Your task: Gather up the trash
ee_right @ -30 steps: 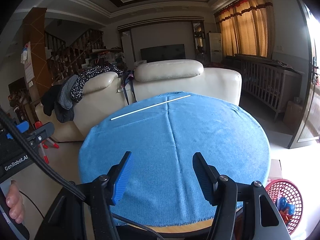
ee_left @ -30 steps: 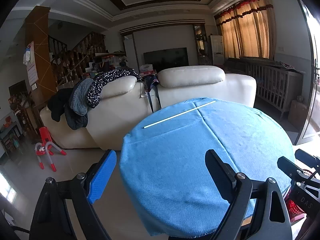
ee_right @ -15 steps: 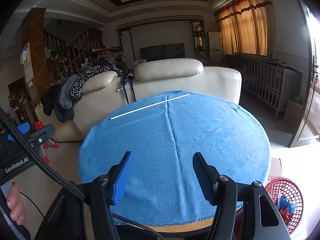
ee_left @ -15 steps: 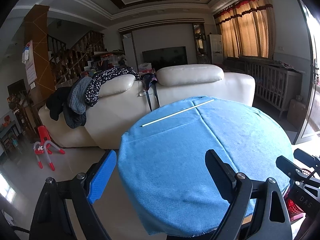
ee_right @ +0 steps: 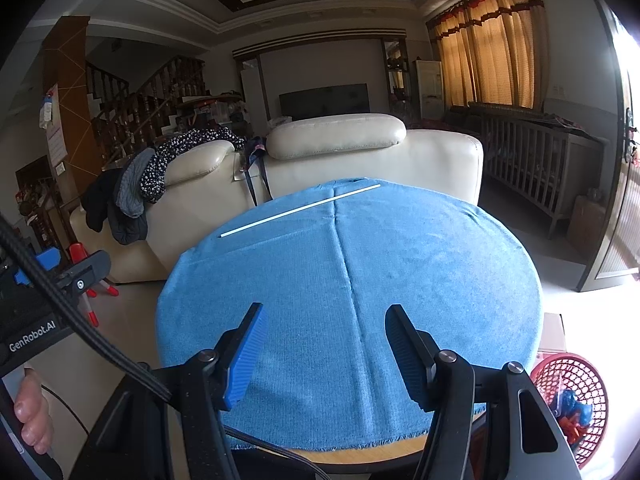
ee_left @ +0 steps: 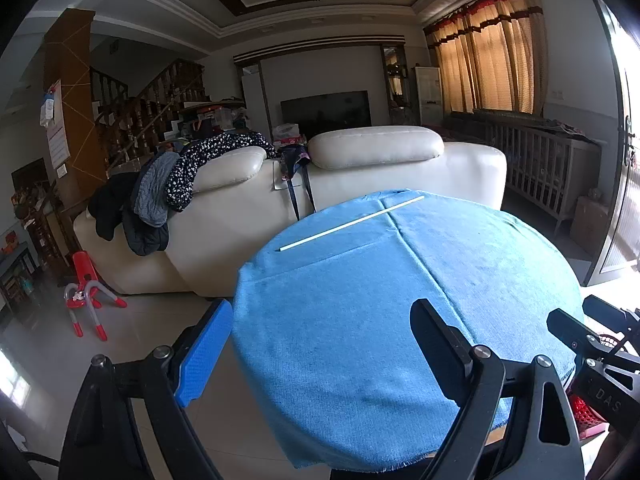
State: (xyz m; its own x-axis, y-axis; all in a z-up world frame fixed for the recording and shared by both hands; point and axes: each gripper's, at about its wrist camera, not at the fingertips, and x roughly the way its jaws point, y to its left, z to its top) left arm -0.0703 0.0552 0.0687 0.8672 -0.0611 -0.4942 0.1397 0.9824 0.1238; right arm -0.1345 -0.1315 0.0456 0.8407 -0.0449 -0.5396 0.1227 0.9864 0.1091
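Both my tools hang open and empty, left tool (ee_left: pixel 320 344) and right tool (ee_right: pixel 324 344), over the blue surface (ee_right: pixel 420 264); white stick (ee_right: pixel 300 210) lies far across.

Left black plastic tongs (ee_left: pixel 322 346) w/ ribbed blue pads, silver screws at pivots. Right black tongs (ee_right: pixel 324 354): same build. "GenRobot.AI" in white on the left unit's body; black braided cable across it.
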